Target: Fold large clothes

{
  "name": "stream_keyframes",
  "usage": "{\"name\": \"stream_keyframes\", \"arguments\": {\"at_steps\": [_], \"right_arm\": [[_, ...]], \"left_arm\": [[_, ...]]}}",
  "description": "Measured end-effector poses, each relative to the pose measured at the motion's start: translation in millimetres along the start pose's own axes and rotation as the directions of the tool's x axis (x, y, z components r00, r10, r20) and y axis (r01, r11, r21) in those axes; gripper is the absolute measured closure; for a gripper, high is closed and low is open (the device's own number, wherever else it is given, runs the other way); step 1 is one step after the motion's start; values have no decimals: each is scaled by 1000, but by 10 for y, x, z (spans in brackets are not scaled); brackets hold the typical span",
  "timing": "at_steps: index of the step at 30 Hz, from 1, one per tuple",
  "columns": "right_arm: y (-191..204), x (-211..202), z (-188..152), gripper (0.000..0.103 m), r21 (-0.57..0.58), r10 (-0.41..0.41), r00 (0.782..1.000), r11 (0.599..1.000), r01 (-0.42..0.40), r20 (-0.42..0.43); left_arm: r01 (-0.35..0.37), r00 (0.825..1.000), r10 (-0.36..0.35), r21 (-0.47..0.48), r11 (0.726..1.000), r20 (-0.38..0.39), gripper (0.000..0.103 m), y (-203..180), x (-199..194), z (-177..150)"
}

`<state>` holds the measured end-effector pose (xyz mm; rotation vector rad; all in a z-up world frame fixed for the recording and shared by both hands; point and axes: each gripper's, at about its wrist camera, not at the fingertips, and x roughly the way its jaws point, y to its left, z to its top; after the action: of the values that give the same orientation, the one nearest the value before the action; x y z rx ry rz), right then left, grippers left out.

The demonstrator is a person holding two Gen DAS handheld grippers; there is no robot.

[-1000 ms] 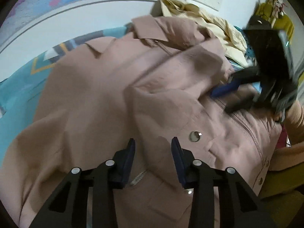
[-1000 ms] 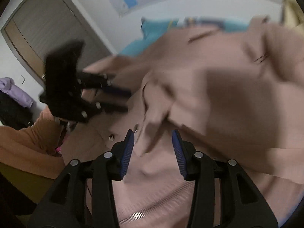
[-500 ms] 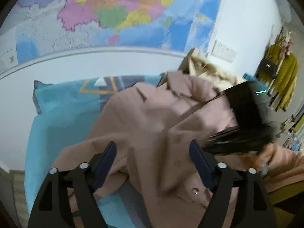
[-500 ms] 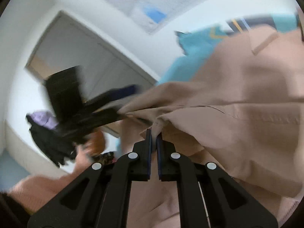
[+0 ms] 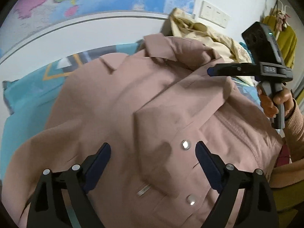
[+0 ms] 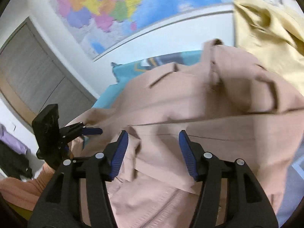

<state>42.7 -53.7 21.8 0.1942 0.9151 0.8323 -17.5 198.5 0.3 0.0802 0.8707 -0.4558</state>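
Observation:
A large dusty-pink jacket (image 5: 117, 102) with snap buttons and a zip lies spread on a turquoise bed sheet (image 5: 24, 98), a sleeve folded across its front. My left gripper (image 5: 153, 148) hovers over the lower front, its jaws wide and still opening, with nothing pinched. In the same view my right gripper (image 5: 210, 71) reaches in from the right near the collar, held by a hand (image 5: 273, 102). In the right wrist view the right gripper (image 6: 153, 138) is opening over a fold of the jacket (image 6: 190, 110); its pads do not press the cloth. The left gripper (image 6: 93, 131) shows at the left.
A cream garment (image 5: 209, 36) is heaped at the head of the bed against the wall (image 5: 79, 38), which carries a coloured map. A yellow-green garment (image 5: 286, 38) hangs at far right. A grey door (image 6: 28, 76) and purple clothing (image 6: 11, 142) are at the left.
The right gripper, shut on a raised fold of the jacket half a second ago, has opened and the fold has dropped. The left gripper's jaws have widened from narrow to wide.

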Motion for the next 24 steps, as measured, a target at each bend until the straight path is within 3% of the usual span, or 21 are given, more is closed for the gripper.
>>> {"name": "stream_keyframes", "arguments": {"at_steps": [7,10,13,15,16,17,20,21,23,24], "right_arm": [[-169,-99,-156,48,-20,-37,999,999,37,5],[-255,-134,-176,48,-14,-69,998,998,69,11],[-314,-175,-184,48,-23,-110,994,994,111,23],[-338,-201,-175,48,-38,-145,989,989,146,28],[-345,-205,-165,48,-45,-158,987,986,159,30],[-360,-214,-152,48,-49,-173,984,983,175,35],[-425,-222,-103,48,-58,-212,976,975,215,51],[-464,-208,-91,49,-59,-243,969,967,246,53],[-538,-179,-81,49,-40,-260,965,964,262,43],[-573,-164,-81,50,-29,-259,965,965,260,37]], "left_arm": [[33,999,-32,108,994,-12,8,-375,82,-80],[-44,993,61,162,986,-105,8,-475,391,-102],[-93,983,112,133,987,-146,41,-347,570,-73],[-53,995,60,82,995,-81,82,-179,392,3],[-94,994,97,65,993,-55,94,-91,303,41],[-141,990,142,30,990,-28,94,53,184,91],[-111,993,115,-93,989,39,94,466,-123,154],[-135,989,142,-122,983,50,93,576,-188,152],[-182,981,190,-173,968,32,91,746,-222,120],[-174,983,182,-196,965,22,83,786,-213,88]]}}
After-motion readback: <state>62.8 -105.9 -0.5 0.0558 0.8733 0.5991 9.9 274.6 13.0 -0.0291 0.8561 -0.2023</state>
